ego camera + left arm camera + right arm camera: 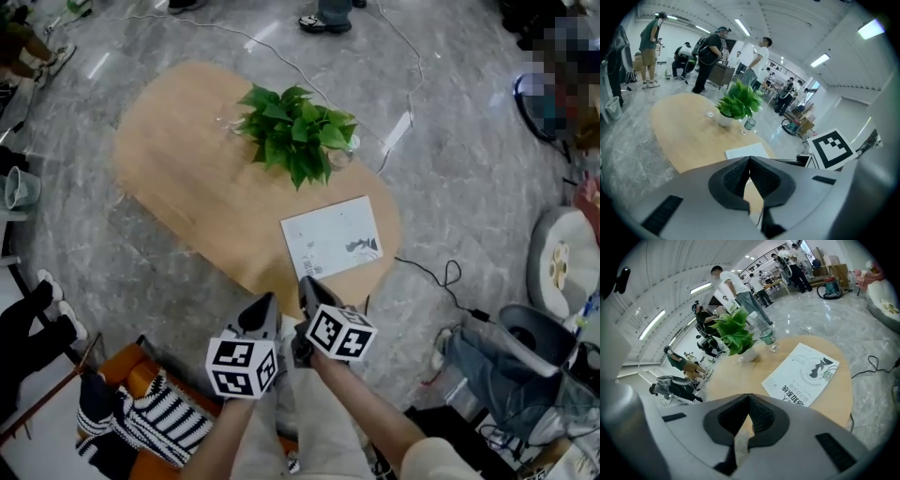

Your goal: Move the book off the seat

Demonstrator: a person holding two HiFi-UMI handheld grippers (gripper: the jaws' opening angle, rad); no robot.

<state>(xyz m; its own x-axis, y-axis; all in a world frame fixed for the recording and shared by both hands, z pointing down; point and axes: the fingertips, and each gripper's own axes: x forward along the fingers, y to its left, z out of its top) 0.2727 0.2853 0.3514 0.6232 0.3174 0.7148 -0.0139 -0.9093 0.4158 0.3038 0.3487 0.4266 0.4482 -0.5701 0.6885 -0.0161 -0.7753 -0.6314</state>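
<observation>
Book (332, 238): thin, white cover, lying flat and closed on the oval wooden table (187, 178), not on the seat.
Spot: on the near-right side of the potted plant (295, 131), with a strip of bare wood between the two.
Cover: mostly blank white. There's a small dark drawing toward one corner and a line of print along the opposite edge, which you can see best in the right gripper view.
Edges: the book sits a bit skewed to the table. Its far-from-plant side runs close to the table's rounded end, but all of it looks to be on the wood.
Open room: lots of empty tabletop on the plant's left side, and grey marble floor all around.
Clutter: a glass (342, 155) is right beside the plant, and a black cable (441, 277) lies on the floor past the book's end of the table.
Left gripper (267, 300): jaws together with nothing in them, held off the table's end on the book's side of the plant.
Right gripper (307, 283): also closed and empty, just beside the left one, tips showing near the book's closest corner.
Seat (131, 367): orange, down at the near-left, much farther from the plant than the book is, with a black-and-white striped cloth (164, 417) on it.
</observation>
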